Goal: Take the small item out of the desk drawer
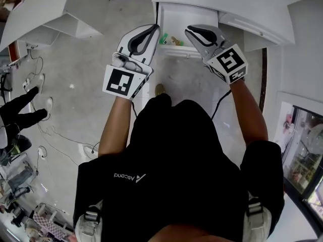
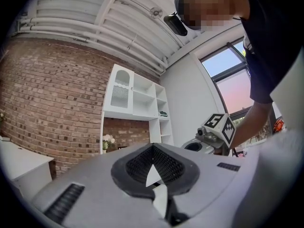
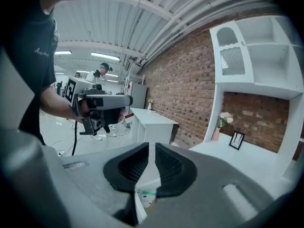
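The white desk drawer (image 1: 194,15) stands pulled out at the top of the head view. At its front left lie a small green item (image 1: 163,39) and a tan one (image 1: 175,40). My left gripper (image 1: 151,32) hovers over the drawer's left front corner, its pads together with nothing in them (image 2: 154,172). My right gripper (image 1: 191,33) hangs over the drawer's front right. A narrow slit shows between its pads (image 3: 152,167), and nothing is pressed in them. Through that slit a green-labelled item (image 3: 146,196) shows below, in the drawer.
The white desk (image 1: 252,6) spans the top right, with a photo frame (image 3: 236,140) and a flower vase (image 3: 221,125) on it. White furniture (image 1: 50,19) stands at the left. Cables (image 1: 60,135) trail over the grey floor. Another person's legs (image 1: 20,110) are at the far left.
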{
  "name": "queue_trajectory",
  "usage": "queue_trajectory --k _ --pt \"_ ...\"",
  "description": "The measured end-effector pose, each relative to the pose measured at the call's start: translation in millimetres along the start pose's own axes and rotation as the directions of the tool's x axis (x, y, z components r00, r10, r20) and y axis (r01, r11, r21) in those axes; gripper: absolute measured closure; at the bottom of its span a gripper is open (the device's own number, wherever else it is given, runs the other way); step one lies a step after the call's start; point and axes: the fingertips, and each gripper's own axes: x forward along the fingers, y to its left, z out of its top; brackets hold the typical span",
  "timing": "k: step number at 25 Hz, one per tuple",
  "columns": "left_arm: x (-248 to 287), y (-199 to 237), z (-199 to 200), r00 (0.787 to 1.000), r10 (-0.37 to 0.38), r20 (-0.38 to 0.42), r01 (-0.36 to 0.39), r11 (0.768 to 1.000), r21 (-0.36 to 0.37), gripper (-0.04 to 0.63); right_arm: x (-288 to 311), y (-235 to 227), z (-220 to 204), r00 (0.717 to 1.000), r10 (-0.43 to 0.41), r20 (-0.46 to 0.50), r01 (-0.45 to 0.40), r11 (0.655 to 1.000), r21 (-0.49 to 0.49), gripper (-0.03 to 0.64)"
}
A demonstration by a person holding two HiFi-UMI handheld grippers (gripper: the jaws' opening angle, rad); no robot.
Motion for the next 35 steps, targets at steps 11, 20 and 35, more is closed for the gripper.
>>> queue_trajectory --k 11,20,35 --pt "25.7 47.4 -35.3 0.999 0.024 -0.045 -0.025 0.999 -0.031 0.597 77.9 -24.1 -85.5 0.943 0.171 -0.284 -0.171 0.985 0.023 0.485" --pt "57.1 75.3 -60.3 0.997 0.052 -0.059 -0.054 0.998 -0.022 0.597 125.6 -24.9 -158.1 0.816 0.359 -0.452 -0.360 0.929 0.086 0.396" --pt "92.8 129.6 -76.2 0.993 0.098 -0.073 -0.101 0.994 -0.036 0.597 191.1 -17.8 -268.4 0.582 0.482 -0.655 -0.509 0.844 0.169 0.311"
